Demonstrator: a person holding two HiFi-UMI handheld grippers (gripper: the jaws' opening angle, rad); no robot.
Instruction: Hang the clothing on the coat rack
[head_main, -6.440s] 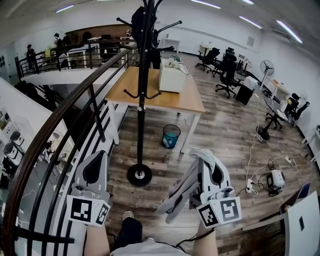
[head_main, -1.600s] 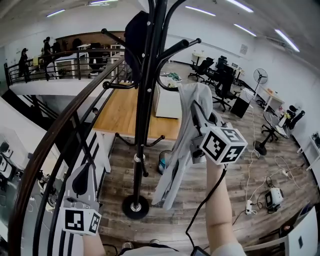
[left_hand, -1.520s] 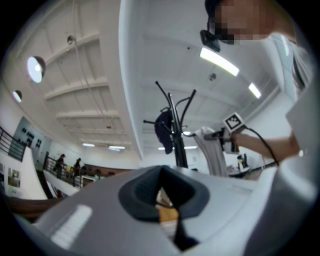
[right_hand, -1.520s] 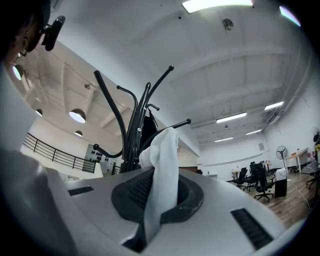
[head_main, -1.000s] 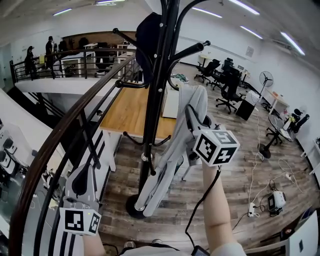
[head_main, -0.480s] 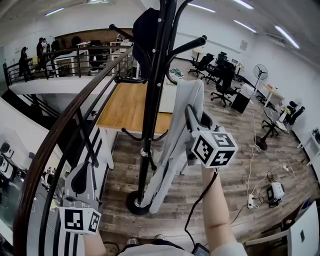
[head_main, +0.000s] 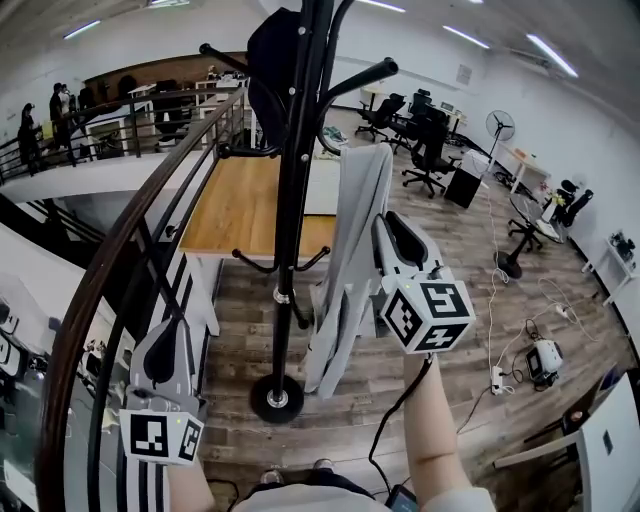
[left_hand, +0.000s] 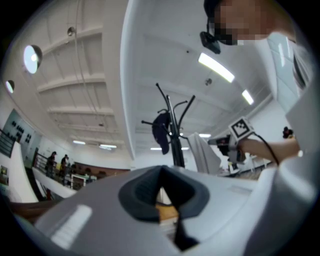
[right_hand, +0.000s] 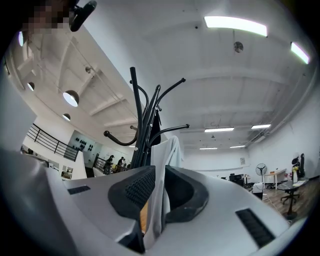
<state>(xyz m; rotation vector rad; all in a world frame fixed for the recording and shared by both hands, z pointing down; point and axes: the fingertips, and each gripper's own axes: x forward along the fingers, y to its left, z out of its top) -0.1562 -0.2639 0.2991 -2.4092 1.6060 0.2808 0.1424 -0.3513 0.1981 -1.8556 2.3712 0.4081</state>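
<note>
The black coat rack (head_main: 293, 180) stands just ahead of me, its round base (head_main: 275, 398) on the wood floor. A dark garment (head_main: 270, 60) hangs on one of its upper hooks. A light grey garment (head_main: 350, 250) hangs lengthwise right of the pole, its top near a hook arm; I cannot tell whether it rests on it. My right gripper (head_main: 383, 228) is raised and shut on this cloth (right_hand: 165, 155), which runs between the jaws (right_hand: 159, 190). My left gripper (head_main: 168, 335) stays low at the railing, shut and empty (left_hand: 161, 182).
A dark curved handrail (head_main: 120, 250) with bars runs along my left over a stairwell. Behind the rack is a wooden table (head_main: 240, 200). Office chairs (head_main: 430, 150), a fan (head_main: 497, 125) and floor cables (head_main: 495, 375) lie to the right. People (head_main: 60, 105) stand far left.
Since 6.4 s ago the right gripper has lifted the grey garment from waist height up to the rack. Over the last second it sank slightly and the cloth now hangs straighter. Left gripper unmoved.
</note>
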